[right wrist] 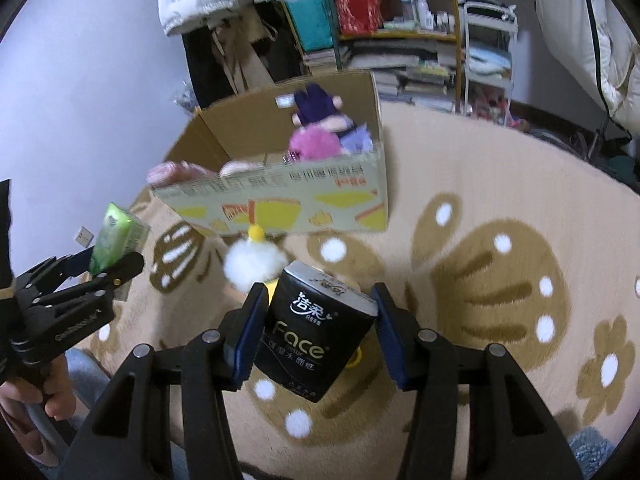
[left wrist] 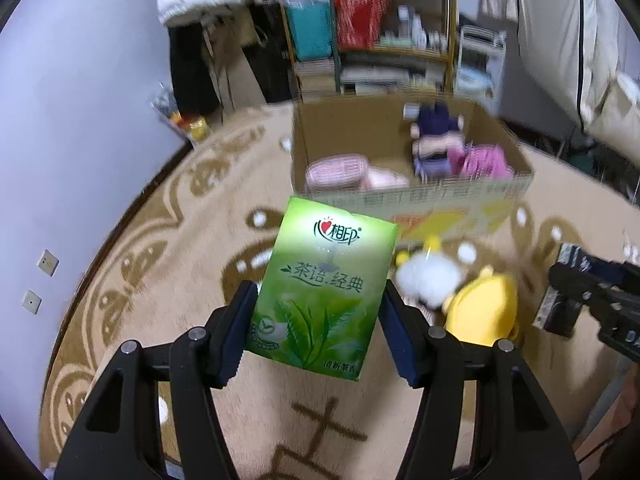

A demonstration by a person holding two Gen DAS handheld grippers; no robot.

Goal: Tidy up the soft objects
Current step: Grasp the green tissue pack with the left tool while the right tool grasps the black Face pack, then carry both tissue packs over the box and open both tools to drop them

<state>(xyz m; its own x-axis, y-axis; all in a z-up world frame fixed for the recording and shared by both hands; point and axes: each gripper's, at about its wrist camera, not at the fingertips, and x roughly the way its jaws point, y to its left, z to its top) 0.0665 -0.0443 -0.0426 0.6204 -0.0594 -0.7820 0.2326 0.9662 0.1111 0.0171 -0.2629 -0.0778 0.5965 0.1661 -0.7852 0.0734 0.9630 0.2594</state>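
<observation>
**Two tissue packs held up, box ahead**

Left wrist view: green tissue pack [left wrist: 318, 292] at centre frame, clamped between the pads of the left gripper [left wrist: 318, 316], jaws closed on its lower half, printed face up, top end tilted toward the cardboard box [left wrist: 420, 196] just above it. Box open-topped on the carpet [left wrist: 168, 248], already holding a pink pouch [left wrist: 336, 170] at its left and a purple doll [left wrist: 436, 136] at its right. White fluffy toy [left wrist: 430, 278] and yellow toy [left wrist: 486, 306] on the carpet at right of centre, apparently yet to be collected.

Right wrist view: black tissue pack [right wrist: 318, 330] at lower centre, pinched in the right gripper [right wrist: 320, 328], jaws closed on its sides. Box in upper centre, open side up, within easy reach. Left gripper at left edge, green pack upright in it. Probably both packs headed for the box.
</observation>
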